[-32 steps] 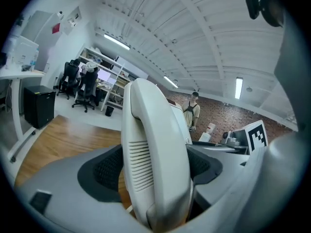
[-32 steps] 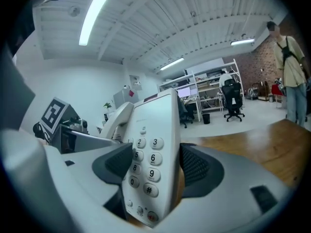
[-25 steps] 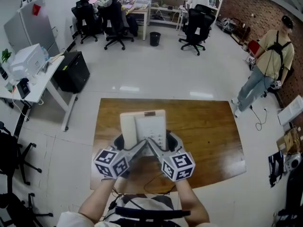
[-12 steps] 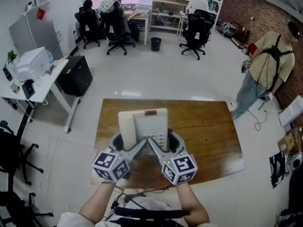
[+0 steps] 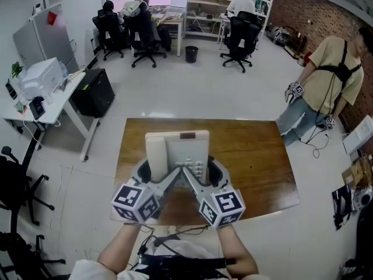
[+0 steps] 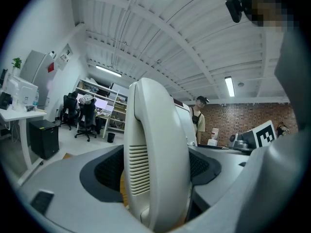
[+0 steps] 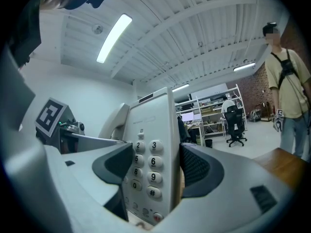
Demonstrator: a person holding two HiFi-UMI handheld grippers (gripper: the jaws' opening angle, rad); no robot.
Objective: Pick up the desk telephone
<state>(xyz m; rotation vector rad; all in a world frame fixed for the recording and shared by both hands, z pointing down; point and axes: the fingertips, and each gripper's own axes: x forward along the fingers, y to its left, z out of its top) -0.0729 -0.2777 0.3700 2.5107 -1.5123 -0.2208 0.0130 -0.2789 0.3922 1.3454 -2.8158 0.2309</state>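
Observation:
A white desk telephone (image 5: 178, 149) with handset and keypad is held in the air above the brown wooden table (image 5: 256, 156), tilted upright. My left gripper (image 5: 152, 174) is shut on its handset side; the ribbed handset (image 6: 155, 154) fills the space between the dark pads (image 6: 109, 169). My right gripper (image 5: 204, 171) is shut on the keypad side, its pads on either side of the number keys (image 7: 148, 161). Both marker cubes sit close together near the table's front edge. A thin cord (image 5: 175, 231) hangs below the phone toward me.
A person with a harness (image 5: 329, 80) stands on the floor right of the table. A white desk with a printer (image 5: 41, 74) and a black cabinet (image 5: 93, 89) are at the left. Office chairs and seated people are at the back.
Both grippers have lifted the telephone slightly higher and toward the camera. The standing person at the right has shifted position.

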